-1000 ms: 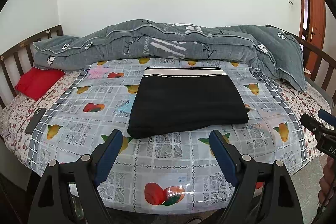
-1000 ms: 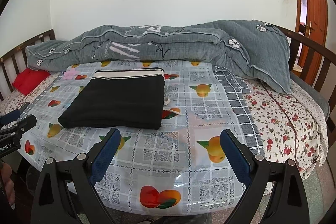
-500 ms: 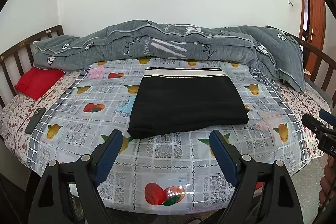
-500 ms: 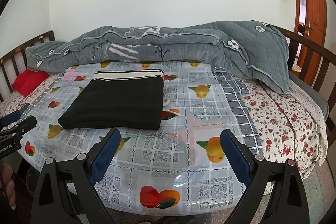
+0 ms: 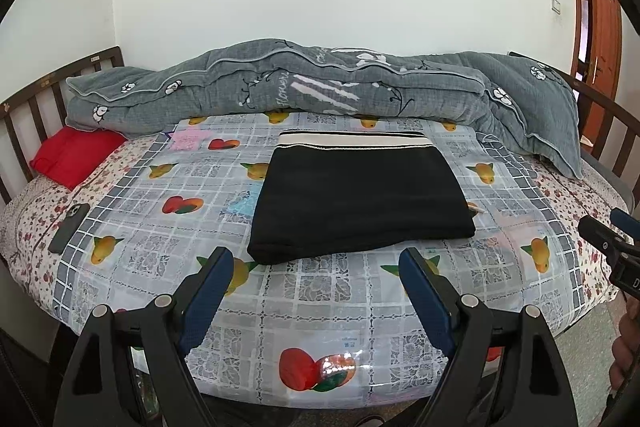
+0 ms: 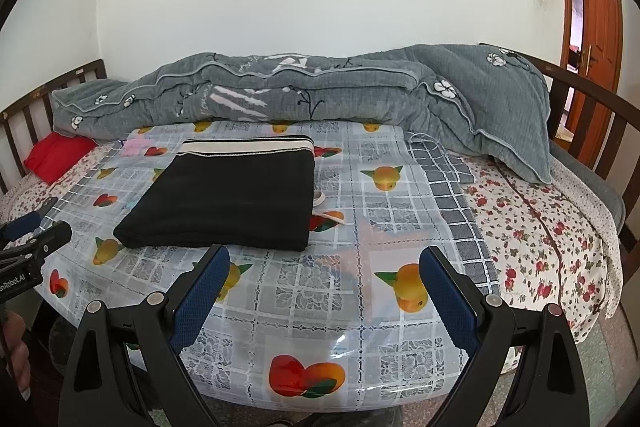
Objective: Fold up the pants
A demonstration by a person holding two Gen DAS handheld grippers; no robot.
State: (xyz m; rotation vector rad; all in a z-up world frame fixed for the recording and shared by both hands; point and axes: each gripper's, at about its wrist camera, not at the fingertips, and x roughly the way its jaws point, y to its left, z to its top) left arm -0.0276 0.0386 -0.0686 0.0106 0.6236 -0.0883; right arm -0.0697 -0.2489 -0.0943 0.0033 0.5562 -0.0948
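The bed, covered by a fruit-print sheet, carries a grey quilt along the wall and, mid-sheet, the pants: a flat black rectangle, striped waistband toward the quilt. The folding looks finished, with little left beyond perhaps squaring the near edge. Both tools hang off the bed's near side, well apart from the cloth; the left gripper and right gripper stand spread wide, holding nothing. Against the frames a second back, almost nothing differs: pants unmoved, both grippers held near the same spot.
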